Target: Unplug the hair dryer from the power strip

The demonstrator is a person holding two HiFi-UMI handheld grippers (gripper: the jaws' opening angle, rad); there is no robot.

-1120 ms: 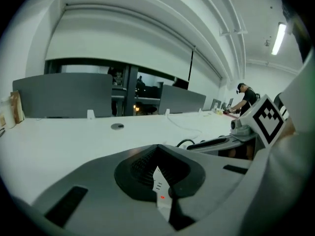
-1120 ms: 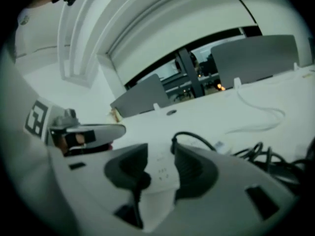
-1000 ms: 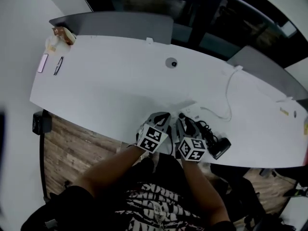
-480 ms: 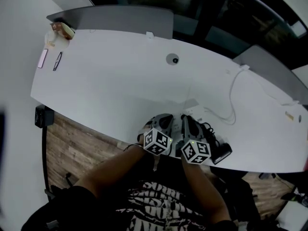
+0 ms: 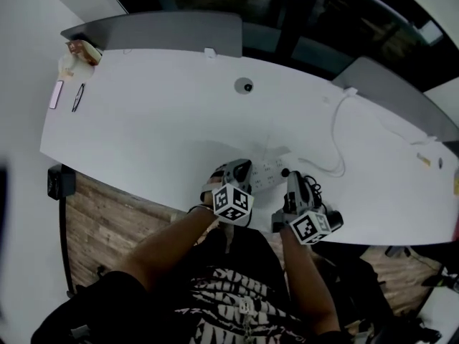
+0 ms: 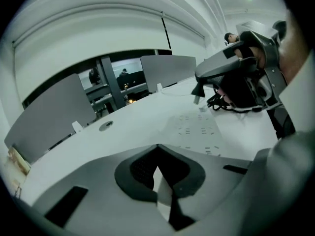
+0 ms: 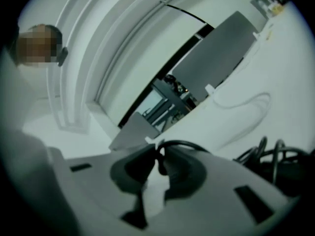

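White table [image 5: 158, 120] carries everything.

Hair dryer [image 5: 332, 218]: black, near the table's front edge, just to the outer side of the right gripper's [image 7: 160, 162] jaws and behind their tips.

Power strip [image 5: 267, 169]: white, flat on the table, between the two grippers. It starts just ahead of the left gripper's [image 6: 157, 148] jaws and runs off toward the right gripper. The sockets that show in the left gripper view are bare.

Left gripper: jaws together, pads meeting at the tip, nothing between them. The tip is at the near end of the strip (contact cannot be told).

Right gripper: jaws narrow, having just been closing, and clamped on the dryer's plug [image 6: 197, 99]. The black cord [image 7: 189, 145] arcs out from between the pads and joins a loose tangle on the table beside the jaws. Plug is held above the table, apart from the strip, on its far side from the left jaws.
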